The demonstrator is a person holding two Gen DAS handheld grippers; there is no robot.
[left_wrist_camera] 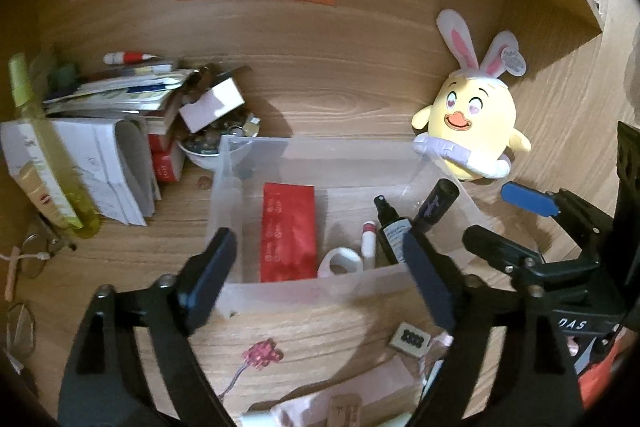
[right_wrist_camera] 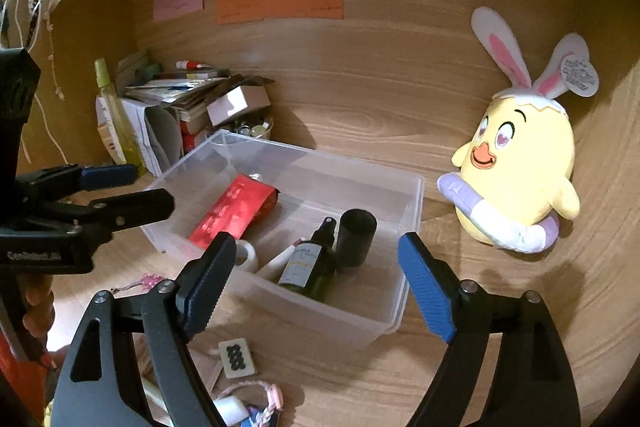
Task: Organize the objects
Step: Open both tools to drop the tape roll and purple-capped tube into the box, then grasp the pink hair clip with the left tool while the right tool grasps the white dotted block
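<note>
A clear plastic bin stands on the wooden desk. It holds a red packet, a dark spray bottle, a black cylinder, a white tape roll and a small white tube. My left gripper is open and empty just in front of the bin. My right gripper is open and empty over the bin's near edge; it also shows in the left wrist view.
A yellow chick plush with bunny ears leans at the right. Books, papers, a bowl and a green bottle pile up at the left. A mahjong tile, pink trinket and cords lie in front. Glasses lie far left.
</note>
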